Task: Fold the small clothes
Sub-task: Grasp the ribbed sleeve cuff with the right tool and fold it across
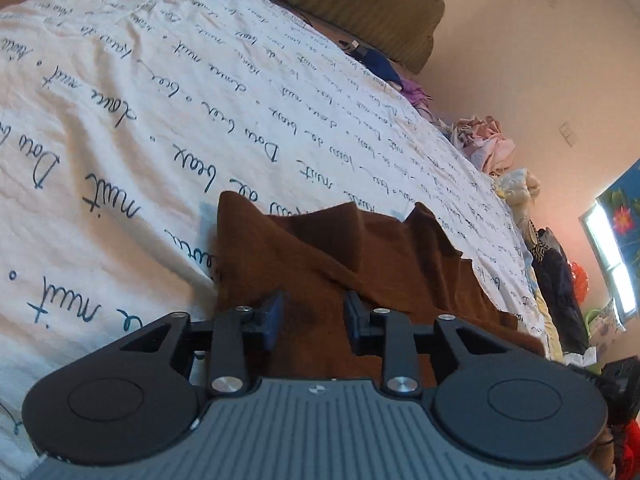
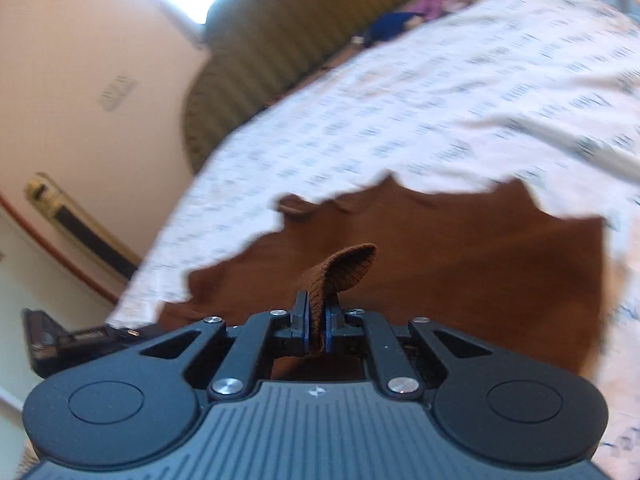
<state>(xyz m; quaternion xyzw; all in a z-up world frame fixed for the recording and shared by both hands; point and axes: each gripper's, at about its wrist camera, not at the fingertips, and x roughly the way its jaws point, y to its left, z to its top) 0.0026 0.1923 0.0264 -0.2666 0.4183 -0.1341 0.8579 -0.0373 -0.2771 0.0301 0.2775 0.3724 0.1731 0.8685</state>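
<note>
A brown knit garment (image 1: 360, 264) lies rumpled on a white bed sheet (image 1: 160, 120) printed with dark script. My left gripper (image 1: 314, 320) is open, its blue-padded fingers (image 1: 272, 320) apart just over the garment's near edge, nothing between them. In the right wrist view the same brown garment (image 2: 460, 264) spreads ahead on the sheet (image 2: 440, 92). My right gripper (image 2: 316, 326) is shut on a ribbed edge of the garment (image 2: 348, 266), which sticks up in a curl past the pads. That view is motion-blurred.
An olive striped cushion (image 1: 360, 4) lies at the far side of the bed. Several piles of other clothes (image 1: 492, 148) line the bed's right edge near a pink wall. A window (image 1: 608, 256) shows at the right. The other black gripper (image 2: 60, 340) shows at the left.
</note>
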